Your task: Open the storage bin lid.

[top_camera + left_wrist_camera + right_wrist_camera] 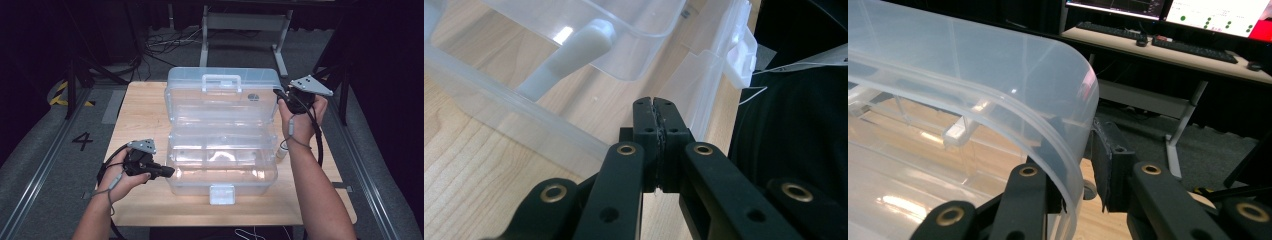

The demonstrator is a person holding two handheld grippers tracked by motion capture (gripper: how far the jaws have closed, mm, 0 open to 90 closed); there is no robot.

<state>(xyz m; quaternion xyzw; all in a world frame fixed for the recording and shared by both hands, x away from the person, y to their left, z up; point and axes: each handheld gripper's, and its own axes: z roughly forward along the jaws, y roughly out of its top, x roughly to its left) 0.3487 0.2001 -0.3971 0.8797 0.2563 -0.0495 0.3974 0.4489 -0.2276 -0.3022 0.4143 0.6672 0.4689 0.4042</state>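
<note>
Clear box lid (998,85) sits between right gripper (1083,165) fingers.

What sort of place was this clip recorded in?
Probably a lab or recording workspace, not a home: a wooden table on grey carpet with loose floor cables, black curtained surroundings, and a desk with monitors and keyboards behind the clear plastic box.

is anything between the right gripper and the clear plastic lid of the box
Nothing visible: the right gripper already straddles the rim of the clear plastic toolbox lid, one jaw on either side. The left gripper, jaws shut, sits beside the box's base.
</note>
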